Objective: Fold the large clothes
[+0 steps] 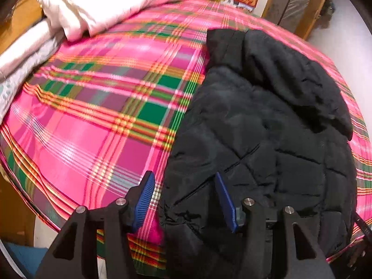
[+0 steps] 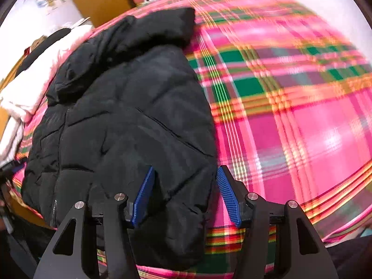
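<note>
While both grippers [image 1: 184, 201] [image 2: 186, 195] gape, black jacket [image 1: 267, 127] covers plaid bedspread [image 1: 93, 116]; white quilt [image 1: 104, 2] beyond.

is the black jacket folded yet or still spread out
Partly folded. The jacket lies on the plaid bed as a narrow strip, with a sleeve laid over its body; it has not yet been folded end to end.

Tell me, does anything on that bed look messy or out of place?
Only slightly. The black padded jacket lies on the plaid bedspread partly folded, its near end hanging over the bed's edge. A white quilt sits bunched at the far side. Nothing looks spilled or damaged.
</note>
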Demonstrator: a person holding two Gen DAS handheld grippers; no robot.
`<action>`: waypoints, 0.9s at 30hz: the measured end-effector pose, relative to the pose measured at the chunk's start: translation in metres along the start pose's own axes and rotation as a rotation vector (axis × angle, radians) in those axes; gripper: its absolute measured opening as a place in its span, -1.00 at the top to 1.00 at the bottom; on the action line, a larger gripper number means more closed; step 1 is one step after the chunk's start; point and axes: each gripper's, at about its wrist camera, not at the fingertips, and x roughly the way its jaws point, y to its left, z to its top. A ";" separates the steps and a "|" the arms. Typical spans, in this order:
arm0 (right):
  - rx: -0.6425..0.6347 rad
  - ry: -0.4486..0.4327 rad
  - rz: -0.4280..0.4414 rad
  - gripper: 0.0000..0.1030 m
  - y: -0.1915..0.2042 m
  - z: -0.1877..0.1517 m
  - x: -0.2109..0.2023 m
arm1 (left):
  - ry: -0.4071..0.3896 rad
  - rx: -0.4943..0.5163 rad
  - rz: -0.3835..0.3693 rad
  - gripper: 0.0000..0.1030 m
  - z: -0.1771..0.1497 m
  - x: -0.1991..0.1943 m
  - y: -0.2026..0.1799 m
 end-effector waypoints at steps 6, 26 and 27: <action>0.074 0.032 0.062 -0.13 -0.012 -0.004 0.006 | 0.044 0.028 -0.016 -0.22 -0.010 0.010 -0.013; 0.018 0.126 0.110 0.47 0.000 -0.012 0.009 | 0.148 0.068 -0.046 0.18 -0.032 0.020 -0.032; 0.014 0.118 0.116 0.61 0.003 -0.011 0.005 | 0.130 0.080 -0.058 0.37 -0.032 0.014 -0.036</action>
